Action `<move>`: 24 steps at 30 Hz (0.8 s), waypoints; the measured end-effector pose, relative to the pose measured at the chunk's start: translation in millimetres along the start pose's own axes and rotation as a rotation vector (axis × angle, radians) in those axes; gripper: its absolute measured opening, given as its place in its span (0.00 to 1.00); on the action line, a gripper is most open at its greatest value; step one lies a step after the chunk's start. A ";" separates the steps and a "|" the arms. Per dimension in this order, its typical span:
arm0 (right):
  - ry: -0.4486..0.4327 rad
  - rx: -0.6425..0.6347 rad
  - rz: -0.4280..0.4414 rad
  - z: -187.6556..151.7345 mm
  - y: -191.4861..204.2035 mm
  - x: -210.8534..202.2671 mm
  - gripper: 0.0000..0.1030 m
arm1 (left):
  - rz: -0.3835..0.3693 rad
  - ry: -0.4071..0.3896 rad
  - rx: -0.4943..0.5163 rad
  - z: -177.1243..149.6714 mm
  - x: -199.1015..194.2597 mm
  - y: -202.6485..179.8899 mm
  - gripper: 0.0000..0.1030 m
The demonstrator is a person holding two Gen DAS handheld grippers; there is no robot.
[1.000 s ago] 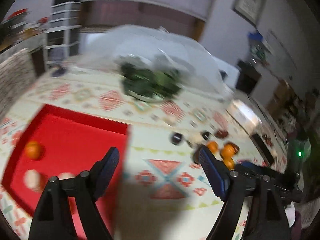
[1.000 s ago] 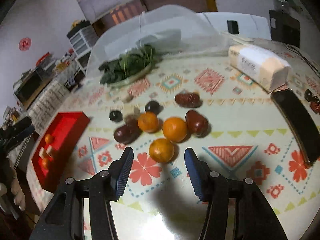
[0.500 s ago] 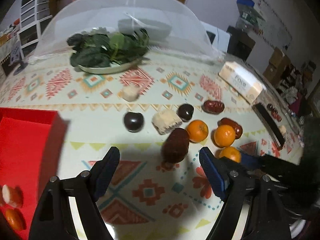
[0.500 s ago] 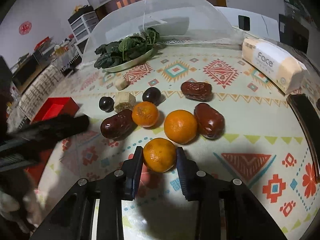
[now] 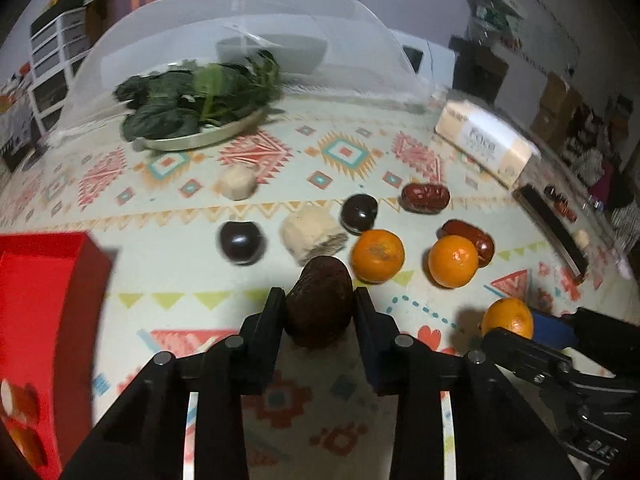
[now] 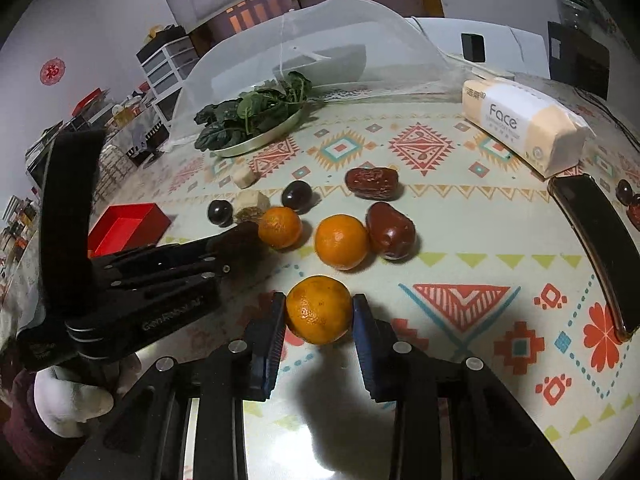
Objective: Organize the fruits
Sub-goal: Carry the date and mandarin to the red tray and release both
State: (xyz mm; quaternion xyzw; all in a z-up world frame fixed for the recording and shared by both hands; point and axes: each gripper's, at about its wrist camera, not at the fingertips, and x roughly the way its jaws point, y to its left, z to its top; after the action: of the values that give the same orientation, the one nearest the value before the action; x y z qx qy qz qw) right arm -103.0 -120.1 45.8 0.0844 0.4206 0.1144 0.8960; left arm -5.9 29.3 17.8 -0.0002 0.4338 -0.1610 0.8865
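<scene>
Gripping a dark brown date (image 5: 320,308), the left gripper (image 5: 320,312) has just closed its fingers (image 5: 269,320) on the fruit's two sides, and the date sits on the patterned counter (image 6: 460,360) near its front edge. Beside it the right gripper (image 6: 319,312) clamps a small orange (image 6: 318,309) the same way — both pieces pinched at their widest part, probably so they will not roll out when lifted. Just behind lie two more oranges (image 6: 341,242), other reddish dates (image 6: 390,230) and two dark round fruits (image 6: 297,195), loosely clustered mid-counter. A red tray (image 5: 36,304) waits at the left edge, a few pieces already in it — likely the destination. Further back stand a plate of greens (image 6: 256,120) under a mesh cover (image 6: 340,40) and a tissue pack (image 6: 520,128) toward the right edge.
</scene>
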 end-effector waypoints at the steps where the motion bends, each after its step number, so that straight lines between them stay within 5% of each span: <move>1: -0.002 -0.004 0.002 -0.2 2.8 -1.2 0.34 | -0.008 -0.012 -0.017 -1.4 -8.8 5.1 0.32; 6: -0.010 -0.048 0.032 1.6 32.1 -8.3 0.34 | -0.038 -0.079 -0.099 -11.1 -60.8 42.1 0.32; 12: 0.000 -0.109 0.116 9.2 85.6 -3.3 0.34 | 0.030 -0.147 -0.212 -13.3 -113.1 118.8 0.32; 18: 0.031 -0.171 0.229 24.0 153.5 19.3 0.34 | 0.124 -0.166 -0.331 -8.2 -129.5 201.4 0.32; 24: 0.082 -0.242 0.295 29.1 216.1 50.7 0.34 | 0.136 -0.116 -0.416 -9.5 -113.5 252.5 0.32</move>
State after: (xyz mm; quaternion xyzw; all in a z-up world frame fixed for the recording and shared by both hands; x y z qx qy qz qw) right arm -78.0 99.7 80.4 0.0321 0.4228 0.2977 0.8553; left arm -6.1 302.5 63.8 -0.1630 0.4048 -0.0078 0.8997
